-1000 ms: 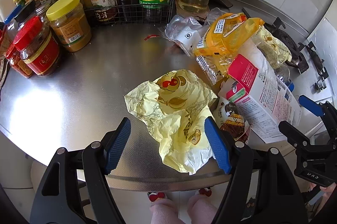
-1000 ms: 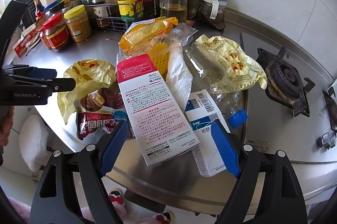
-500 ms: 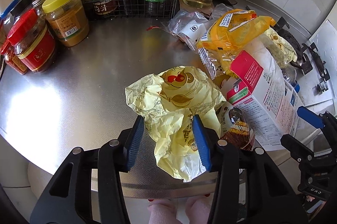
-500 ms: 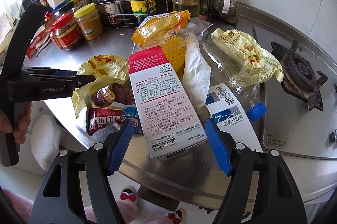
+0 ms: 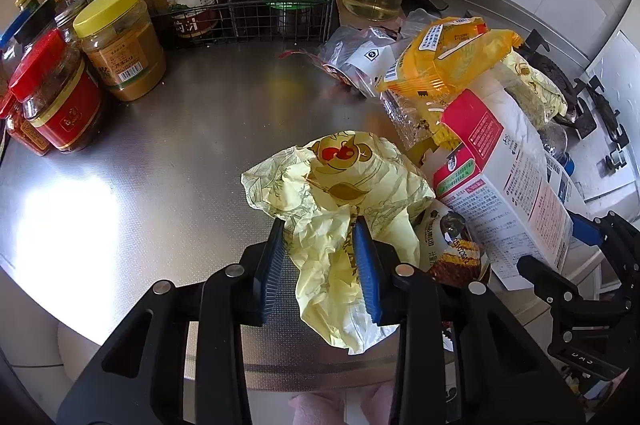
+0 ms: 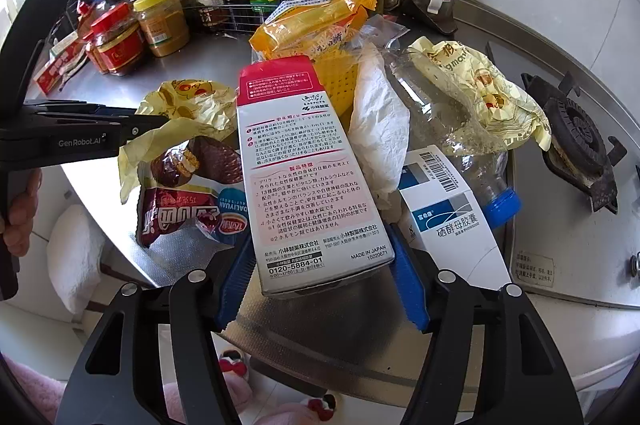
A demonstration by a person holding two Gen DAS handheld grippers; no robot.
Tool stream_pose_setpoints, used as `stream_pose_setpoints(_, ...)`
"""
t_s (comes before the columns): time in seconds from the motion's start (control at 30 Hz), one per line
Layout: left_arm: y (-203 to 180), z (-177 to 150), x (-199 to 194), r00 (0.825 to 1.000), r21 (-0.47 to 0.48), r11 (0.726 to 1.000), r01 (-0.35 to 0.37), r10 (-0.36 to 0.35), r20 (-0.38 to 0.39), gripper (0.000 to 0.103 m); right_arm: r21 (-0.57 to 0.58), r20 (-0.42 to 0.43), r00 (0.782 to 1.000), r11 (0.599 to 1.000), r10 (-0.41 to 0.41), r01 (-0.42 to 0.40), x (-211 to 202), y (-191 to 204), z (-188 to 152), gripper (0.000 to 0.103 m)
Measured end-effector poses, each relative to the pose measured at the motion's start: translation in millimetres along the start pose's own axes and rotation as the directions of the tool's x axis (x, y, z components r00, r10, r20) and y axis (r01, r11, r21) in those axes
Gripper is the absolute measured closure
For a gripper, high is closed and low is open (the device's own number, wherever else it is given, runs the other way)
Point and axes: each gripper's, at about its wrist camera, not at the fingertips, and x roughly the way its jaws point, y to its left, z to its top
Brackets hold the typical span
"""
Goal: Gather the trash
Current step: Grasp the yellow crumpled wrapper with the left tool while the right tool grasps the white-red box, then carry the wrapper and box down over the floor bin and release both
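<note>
A crumpled yellow wrapper (image 5: 340, 193) lies near the front edge of the steel counter (image 5: 160, 185). My left gripper (image 5: 318, 229) is closing, and its blue pads pinch the wrapper's near fold. To the right lies a pink and white box (image 6: 304, 161) on a heap of trash. My right gripper (image 6: 322, 241) is closing too, with its pads against the two long sides of the box's near end. The right wrist view shows the left gripper (image 6: 132, 123) from the side, on the yellow wrapper (image 6: 188, 105).
Around the box lie a chocolate pie wrapper (image 6: 180, 201), a blue and white box (image 6: 452, 217), a crushed clear bottle (image 6: 448, 113), an orange bag (image 6: 316, 21) and white paper (image 6: 380, 129). Jars (image 5: 120, 41) and a wire rack of bottles (image 5: 256, 5) stand behind. A gas burner (image 6: 576, 141) sits right.
Both pairs of jaws have narrowed. The left one has gone from wide open around the yellow wrapper to pinching it. The right one has closed in on the pink and white box.
</note>
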Motion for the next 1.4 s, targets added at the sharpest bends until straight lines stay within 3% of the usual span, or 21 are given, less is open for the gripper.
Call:
stream_pose_setpoints(0.2, 5, 2, -3, 1.000, -0.024, 1.000, -0.003, 0.003, 0.009, 0.087, 0.014, 0.040, 0.999, 1.000, 0.014, -0.014, -12, -3, 2, 0.039)
stream_pose_setpoints(0.4, 2, 3, -26, 0.999, -0.023, 1.000, -0.012, 0.013, 0.049, 0.088, 0.037, 0.107, 0.994, 0.999, 0.027, -0.031, -38, -11, 9, 0.039)
stream_pose_setpoints(0.73, -22, -7, -96, 0.987, 0.014, 1.000, -0.024, 0.022, 0.160, 0.088, 0.045, 0.202, 0.979, 0.999, -0.018, 0.009, -97, -17, -2, 0.041)
stream_pose_setpoints(1.07, -67, -55, -154, 0.976, 0.076, 0.997, 0.033, -0.048, 0.214, 0.088, 0.071, 0.258, 0.966, 0.997, 0.000, -0.019, -165, -23, -48, 0.042)
stream_pose_setpoints(1.4, -95, -113, -152, 0.988, 0.098, 0.993, 0.068, -0.081, 0.129, 0.088, 0.106, 0.174, 0.983, 0.991, 0.058, -0.078, -184, -31, -116, 0.042)
